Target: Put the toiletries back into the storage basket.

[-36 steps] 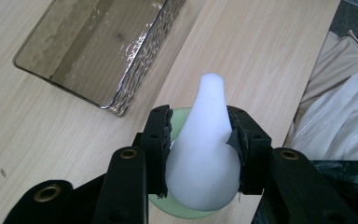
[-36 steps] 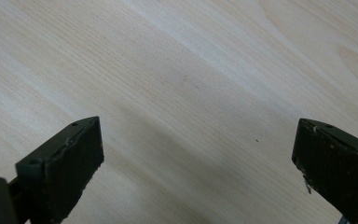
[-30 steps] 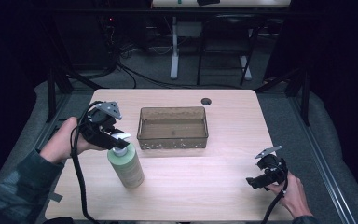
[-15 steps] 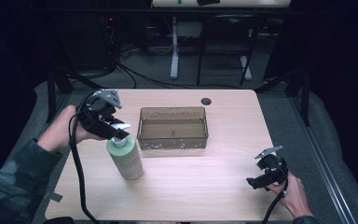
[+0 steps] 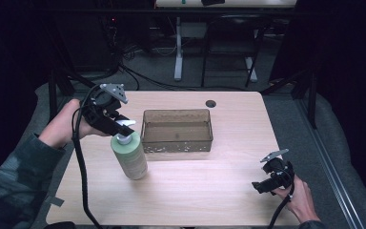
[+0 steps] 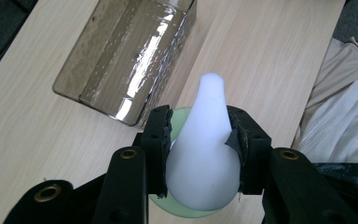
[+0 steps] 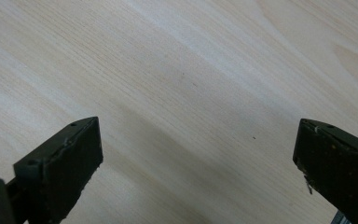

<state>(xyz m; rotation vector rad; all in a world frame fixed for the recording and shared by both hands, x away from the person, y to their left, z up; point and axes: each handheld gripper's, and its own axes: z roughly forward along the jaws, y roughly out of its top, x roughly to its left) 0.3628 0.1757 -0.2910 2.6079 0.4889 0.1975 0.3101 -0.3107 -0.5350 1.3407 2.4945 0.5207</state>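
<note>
A pale green pump bottle (image 5: 131, 158) with a white pump head (image 6: 202, 149) hangs tilted just above the wooden table (image 5: 228, 186), left of a clear brownish bin (image 5: 177, 130). My left gripper (image 5: 120, 128) is shut on the pump head, its two jaws pressing on either side of it (image 6: 200, 154). Under the pump head the bottle's green shoulder (image 6: 186, 212) peeks out. My right gripper (image 5: 262, 185) rests near the table's front right corner, open, with bare wood between its fingers (image 7: 196, 154).
The bin (image 6: 126, 56) is empty and lies just ahead of the held bottle. A small dark grommet hole (image 5: 210, 103) sits at the table's back edge. Desk legs and cables fill the dark floor behind. White cloth (image 6: 340, 116) shows at the table's side.
My left gripper has risen and moved toward the back of the table, taking the bottle with it; the bottle now sits closer to the bin's left end. The right gripper has stayed put.
</note>
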